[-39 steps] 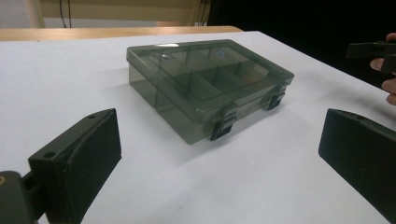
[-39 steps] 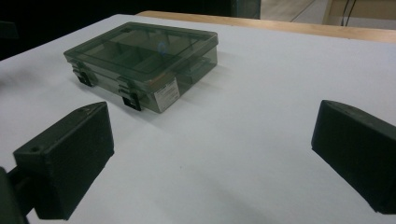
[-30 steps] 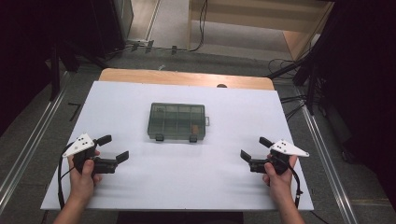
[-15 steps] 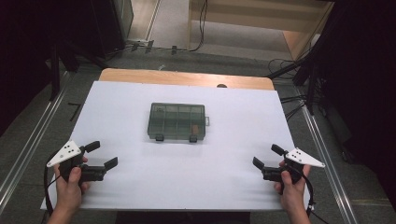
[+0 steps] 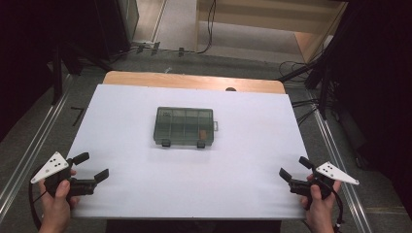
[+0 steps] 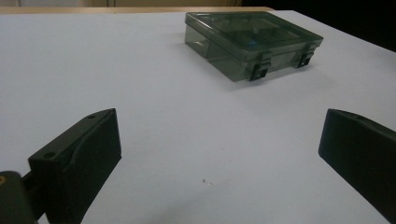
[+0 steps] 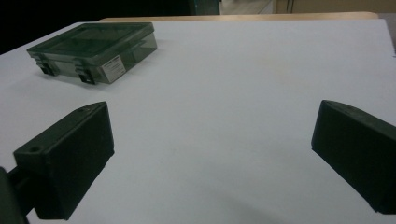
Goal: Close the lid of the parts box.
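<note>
Here the box (image 5: pixel 185 126), a smoky clear plastic organiser with its lid down, lies flat near the middle of the white bench (image 5: pixel 252 160), its two dark latches (image 5: pixel 166 142) facing the person. Both tools sit at the near corners, well apart from it. The left hand-held gripper (image 5: pixel 93 166) has its jaws spread wide and empty; the right hand-held gripper (image 5: pixel 294 168) likewise stands open with nothing between the jaws.

The work in hand looks like a reach toward the box, probably to open it. To do that well, I would bring both tools in low and level, keeping the jaws apart until they arrive. In the left gripper view the box (image 6: pixel 252 44) shows its latched front edge turned toward that side, so one tool can take a latch squarely from the front while the other steadies the box at a side wall or back edge. The box looks light and the bench smooth, so an unbraced push would likely slide it. Small contents show dimly through the lid; keeping the box flat should stop them shifting between compartments. Close gently, since the thin plastic latch could slip or snap.
</note>
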Demonstrator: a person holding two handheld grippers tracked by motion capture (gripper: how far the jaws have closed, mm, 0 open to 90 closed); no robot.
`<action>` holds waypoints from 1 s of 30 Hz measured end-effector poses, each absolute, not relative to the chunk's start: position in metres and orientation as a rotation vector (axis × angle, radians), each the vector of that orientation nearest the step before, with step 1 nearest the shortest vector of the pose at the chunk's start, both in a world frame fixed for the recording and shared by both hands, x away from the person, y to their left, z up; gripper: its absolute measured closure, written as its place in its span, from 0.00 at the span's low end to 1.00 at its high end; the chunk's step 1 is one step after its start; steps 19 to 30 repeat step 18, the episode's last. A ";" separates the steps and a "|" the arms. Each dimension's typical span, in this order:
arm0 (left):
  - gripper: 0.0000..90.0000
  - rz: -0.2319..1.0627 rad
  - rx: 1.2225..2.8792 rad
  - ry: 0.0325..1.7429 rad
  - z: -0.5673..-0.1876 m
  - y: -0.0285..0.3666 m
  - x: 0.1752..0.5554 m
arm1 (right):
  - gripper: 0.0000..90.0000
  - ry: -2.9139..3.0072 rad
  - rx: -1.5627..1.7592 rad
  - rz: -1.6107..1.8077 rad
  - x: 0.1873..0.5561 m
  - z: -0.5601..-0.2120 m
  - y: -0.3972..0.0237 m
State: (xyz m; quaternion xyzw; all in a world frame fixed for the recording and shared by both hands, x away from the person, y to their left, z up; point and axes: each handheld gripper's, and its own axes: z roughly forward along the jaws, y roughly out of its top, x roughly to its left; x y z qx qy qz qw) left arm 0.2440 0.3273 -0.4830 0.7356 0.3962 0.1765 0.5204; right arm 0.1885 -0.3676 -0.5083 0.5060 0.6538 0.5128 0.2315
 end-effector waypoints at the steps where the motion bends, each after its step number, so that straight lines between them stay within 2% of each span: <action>1: 0.00 0.428 1.766 0.950 -0.483 0.328 0.244 | 0.00 1.793 1.398 1.406 0.187 -0.509 -0.370; 13: 0.00 0.496 1.809 0.990 -0.488 0.328 0.247 | 0.00 1.752 1.430 1.393 0.184 -0.512 -0.382; 30: 0.00 0.509 1.818 1.002 -0.487 0.326 0.248 | 0.00 1.720 1.446 1.411 0.185 -0.509 -0.383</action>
